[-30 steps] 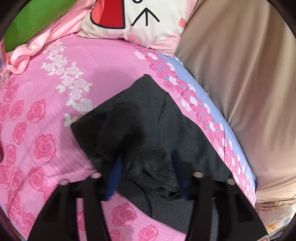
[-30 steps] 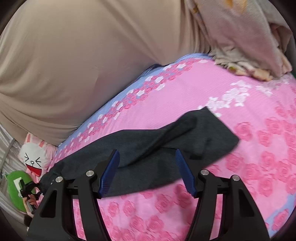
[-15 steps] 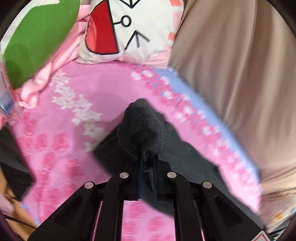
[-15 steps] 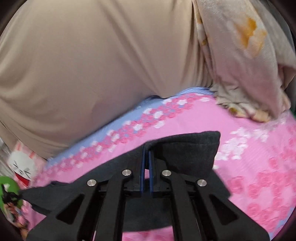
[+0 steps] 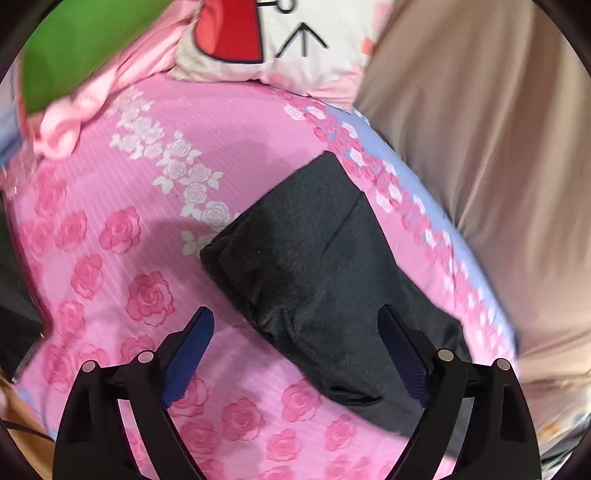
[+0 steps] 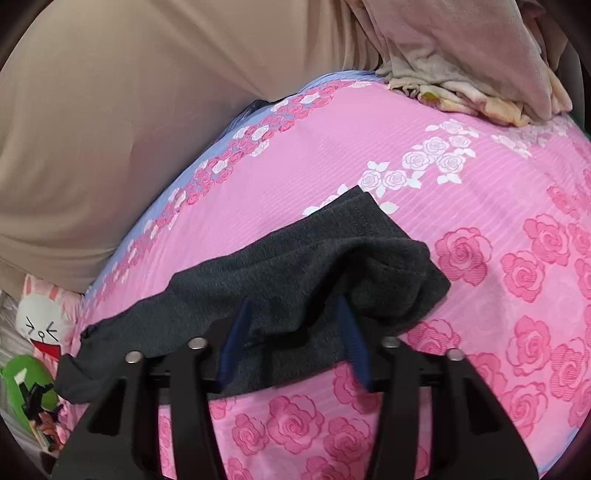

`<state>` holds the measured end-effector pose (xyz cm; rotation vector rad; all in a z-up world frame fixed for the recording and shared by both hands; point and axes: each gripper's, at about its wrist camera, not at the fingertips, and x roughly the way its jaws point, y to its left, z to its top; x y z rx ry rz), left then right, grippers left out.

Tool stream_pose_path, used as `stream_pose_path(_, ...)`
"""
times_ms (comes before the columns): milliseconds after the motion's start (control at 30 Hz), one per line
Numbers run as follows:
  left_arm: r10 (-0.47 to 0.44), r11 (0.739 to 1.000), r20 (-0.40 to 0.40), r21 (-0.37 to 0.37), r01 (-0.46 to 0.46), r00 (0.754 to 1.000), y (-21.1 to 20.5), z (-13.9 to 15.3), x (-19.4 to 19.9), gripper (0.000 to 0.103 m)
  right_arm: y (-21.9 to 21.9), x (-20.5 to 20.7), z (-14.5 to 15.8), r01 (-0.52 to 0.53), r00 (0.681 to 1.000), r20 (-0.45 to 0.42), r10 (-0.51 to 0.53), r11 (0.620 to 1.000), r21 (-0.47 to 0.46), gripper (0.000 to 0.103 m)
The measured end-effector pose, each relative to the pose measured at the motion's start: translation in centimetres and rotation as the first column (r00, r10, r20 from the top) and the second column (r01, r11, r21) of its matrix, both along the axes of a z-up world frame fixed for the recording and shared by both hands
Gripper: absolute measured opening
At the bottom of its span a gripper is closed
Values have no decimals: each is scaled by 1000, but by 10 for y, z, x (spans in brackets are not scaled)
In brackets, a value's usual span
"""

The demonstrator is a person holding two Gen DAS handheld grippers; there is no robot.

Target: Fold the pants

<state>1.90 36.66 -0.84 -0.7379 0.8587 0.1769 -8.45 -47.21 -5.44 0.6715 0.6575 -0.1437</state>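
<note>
The dark grey pants (image 5: 317, 258) lie folded over on the pink rose bedsheet (image 5: 122, 206). My left gripper (image 5: 295, 332) is open just above their near edge, one blue pad on each side of the fold, holding nothing. In the right wrist view the pants (image 6: 295, 266) lie as a bunched strip running left. My right gripper (image 6: 291, 332) is open with its blue pads (image 6: 351, 339) astride a raised fold of the cloth, not clamping it.
A cartoon-face pillow (image 5: 288, 33), a green cushion (image 5: 77, 48) and a pink blanket (image 5: 66, 122) lie at the bed's head. A beige curtain (image 6: 129, 110) hangs along the far side. Crumpled pale bedding (image 6: 472, 74) lies at the other end.
Half a second ago both grippers were shut on lifted pants fabric. Both have now opened and the cloth has dropped onto the bed, folded over itself.
</note>
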Motion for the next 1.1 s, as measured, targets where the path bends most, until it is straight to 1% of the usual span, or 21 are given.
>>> stream_pose_path(33,5,1000,-8,-18,-5,1000,2,-3,3,86,0,1,-1,4,1000,1,-4,1000,3,48)
stream_pose_path(67,1,999,-1,-43,-1,1000,5,-6,7,81,1,4,-1,9,1000,-2,-9,1000,-4,33)
stream_pose_path(100,-3,999,-4,-53,3,1000,6,-9,11,58,2,8,-1,12,1000,-21,-13,1000,-23,11)
stream_pose_path(133,-10,998,-19,-67,9,1000,7,-12,17,33,4,9,0,16,999,-32,-17,999,-37,3)
stream_pose_path(200,-27,996,-36,-86,24,999,6,-13,24,26,5,9,1,16,999,-36,-18,998,-57,3)
stream_pose_path(233,-37,997,-58,-74,32,998,4,-12,29,18,8,9,3,15,999,-44,-18,997,-82,3)
stream_pose_path(300,-25,998,-83,-55,20,996,2,-8,32,11,11,8,6,14,999,-46,-18,994,-105,3)
stream_pose_path(367,-15,998,-46,-69,12,999,3,3,34,9,13,10,13,13,999,-36,-17,993,-119,3)
stream_pose_path(433,-28,996,1,-80,28,1000,4,24,45,9,9,27,30,9,1000,-13,-10,991,-137,3)
stream_pose_path(467,-42,994,33,-96,45,999,3,41,59,8,6,38,44,5,1000,14,-3,990,-141,3)
stream_pose_path(533,-77,990,114,-108,89,990,1,73,86,8,4,57,84,14,994,113,6,985,-169,2)
stream_pose_path(567,-73,992,173,-93,91,982,-1,94,98,8,5,60,106,32,985,172,2,981,-193,2)
stream_pose_path(633,-64,997,252,-35,76,966,-5,120,105,8,8,59,143,66,956,295,2,973,-220,2)
stream_pose_path(700,-73,997,302,-3,78,950,-4,127,104,8,7,53,154,82,945,326,-5,971,-224,2)
stream_pose_path(800,-117,993,262,8,119,958,0,93,79,9,5,38,120,38,967,255,19,975,-219,2)
stream_pose_path(900,-140,990,143,17,139,980,3,36,48,9,8,27,54,-9,996,86,28,979,-206,2)
stream_pose_path(933,-140,990,107,12,140,984,5,19,40,9,7,26,29,-19,1000,19,23,983,-183,2)
stream_pose_path(967,-129,992,41,17,129,991,8,-4,31,9,4,24,13,-21,1000,-20,18,987,-161,2)
stream_pose_path(1000,-124,992,17,11,123,992,9,-19,27,9,0,21,-6,-13,998,-63,6,993,-120,2)
stream_pose_path(1033,-119,993,1,-8,119,993,12,-29,26,10,-1,19,-11,-9,998,-65,4,996,-91,2)
stream_pose_path(1100,-103,990,44,-87,107,994,21,-40,17,10,-3,15,-3,1,1000,-29,-4,997,-80,2)
